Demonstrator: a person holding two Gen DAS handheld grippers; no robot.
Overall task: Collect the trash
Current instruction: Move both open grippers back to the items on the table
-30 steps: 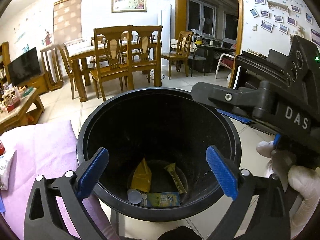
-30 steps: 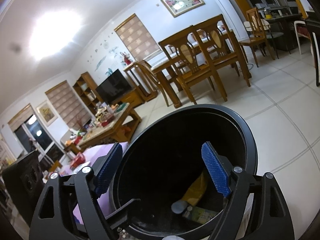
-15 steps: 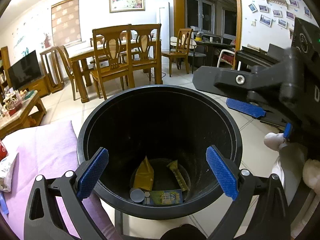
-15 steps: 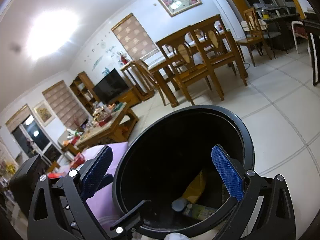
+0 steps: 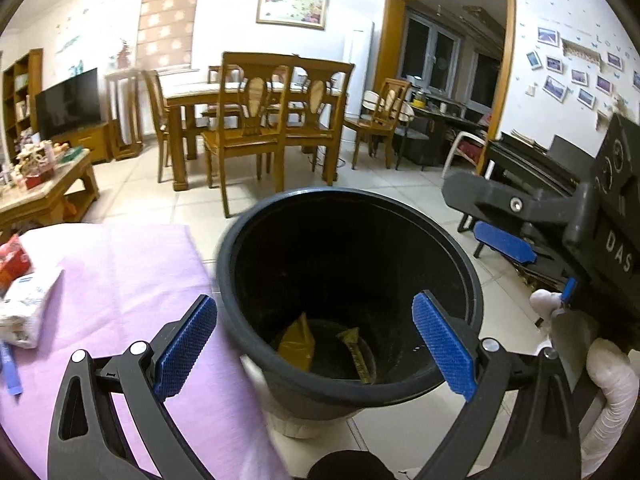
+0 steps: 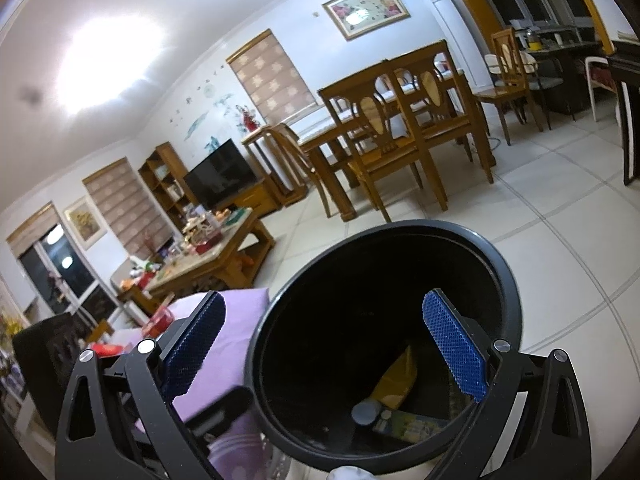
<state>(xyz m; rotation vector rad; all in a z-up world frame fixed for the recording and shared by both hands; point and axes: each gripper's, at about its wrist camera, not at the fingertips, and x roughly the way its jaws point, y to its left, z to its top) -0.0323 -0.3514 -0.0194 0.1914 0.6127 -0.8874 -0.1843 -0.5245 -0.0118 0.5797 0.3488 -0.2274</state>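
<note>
The black trash bin [image 5: 348, 240] stands on the tiled floor [image 5: 400, 188], just beside the edge of a surface covered with a purple cloth [image 5: 120, 280]. At the bottom of the bin lies some trash: a folded yellow wrapper [image 5: 298, 344], a thin yellow sachet [image 5: 356, 350], and, seen from the right wrist view, a small grey round cap [image 6: 365, 413] next to a flat printed packet [image 6: 412, 424].

The left gripper [image 5: 314, 346] is above the near rim of the bin. Its two blue pads [image 5: 184, 346] are wide apart and nothing is between them, so it is open and empty; one pad is over the cloth and the other over the bin's rim. The right gripper [image 6: 324, 354] is open in the same way and holds nothing. In the left wrist view it comes in from the right side, held by a hand in a white glove [image 5: 612, 384], beside the bin.

On the purple cloth, at the far left, lie a white crumpled bag [image 5: 28, 308], a red package [image 5: 14, 260] and a blue strip [image 5: 10, 372].

Farther away there are a wooden dining table [image 5: 224, 96] with chairs [image 5: 244, 128], a coffee table [image 5: 44, 188] with many small things on it, a television [image 5: 68, 102] and a framed picture [image 5: 293, 5] on the wall.
</note>
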